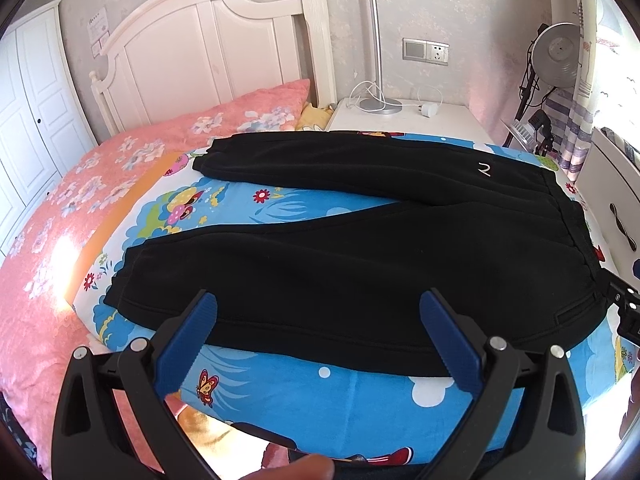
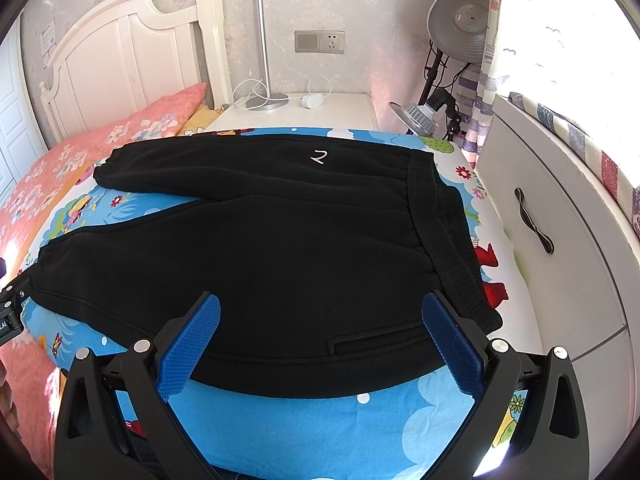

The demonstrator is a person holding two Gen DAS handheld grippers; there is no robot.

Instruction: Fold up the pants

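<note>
Black pants lie flat on a blue cartoon sheet, legs spread in a V toward the left, waistband at the right. A small white mark sits near the far hip. My left gripper is open and empty, hovering over the near leg's front edge. My right gripper is open and empty, over the near hip by the pocket slit and waistband. The pants fill the right wrist view.
A pink floral quilt covers the bed's left. A white headboard and a nightstand with a lamp base stand behind. A white drawer unit is close on the right. Lamps on stands stand in the far right corner.
</note>
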